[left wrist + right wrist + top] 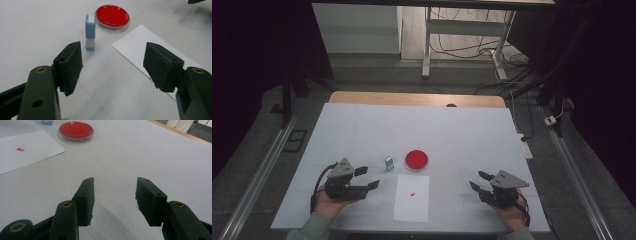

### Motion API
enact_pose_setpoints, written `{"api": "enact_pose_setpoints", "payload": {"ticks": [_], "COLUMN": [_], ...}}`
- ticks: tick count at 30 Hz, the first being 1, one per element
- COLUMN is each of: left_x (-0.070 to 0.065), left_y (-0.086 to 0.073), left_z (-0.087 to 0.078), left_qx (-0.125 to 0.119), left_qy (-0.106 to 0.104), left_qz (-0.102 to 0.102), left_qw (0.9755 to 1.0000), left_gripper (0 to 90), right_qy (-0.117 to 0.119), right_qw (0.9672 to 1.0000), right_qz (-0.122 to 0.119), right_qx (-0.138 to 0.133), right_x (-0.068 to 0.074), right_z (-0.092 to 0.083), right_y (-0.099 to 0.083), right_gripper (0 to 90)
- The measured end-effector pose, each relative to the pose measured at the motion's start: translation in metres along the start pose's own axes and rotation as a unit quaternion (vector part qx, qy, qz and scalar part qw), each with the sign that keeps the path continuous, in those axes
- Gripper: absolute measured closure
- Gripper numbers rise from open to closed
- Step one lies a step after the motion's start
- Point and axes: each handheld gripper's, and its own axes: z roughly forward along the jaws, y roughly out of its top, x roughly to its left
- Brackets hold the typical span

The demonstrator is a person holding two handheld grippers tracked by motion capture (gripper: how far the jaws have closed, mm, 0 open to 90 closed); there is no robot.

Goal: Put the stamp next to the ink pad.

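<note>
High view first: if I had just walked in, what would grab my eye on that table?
Most likely the round red dish, the single vivid colour on the white table, near its middle. Just left of it stands a small blue and white stamp, and in front lies a white sheet of paper with a tiny red mark. At the near corners, the left gripper and right gripper hold nothing, jaws apart.

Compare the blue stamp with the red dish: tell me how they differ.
The blue stamp stands upright, tall and narrow; the red dish lies flat, round and wide. The stamp is blue and white; the dish is red with a clear rim. Both sit on the white table, untouched, beside the paper sheet.
</note>
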Motion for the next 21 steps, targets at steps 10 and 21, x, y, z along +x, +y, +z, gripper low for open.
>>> {"api": "enact_pose_setpoints", "payload": {"ticks": [10, 21], "left_x": [0.003, 0.004], "left_y": [-0.018, -0.018], "left_z": [-0.015, -0.014], "left_qx": [-0.002, 0.0], "left_qy": [0.005, 0.005], "left_qz": [-0.013, -0.012], "left_qw": [0.9999, 0.9999], "left_gripper": [31.7, 31.8], "right_qy": [0.002, 0.005], "right_qw": [0.9999, 0.9999], "right_qz": [-0.01, -0.01], "right_qx": [0.003, 0.003], "right_x": [-0.001, -0.001], "right_z": [0.0, 0.0], "right_y": [-0.001, -0.001], "right_gripper": [49.2, 49.2]}}
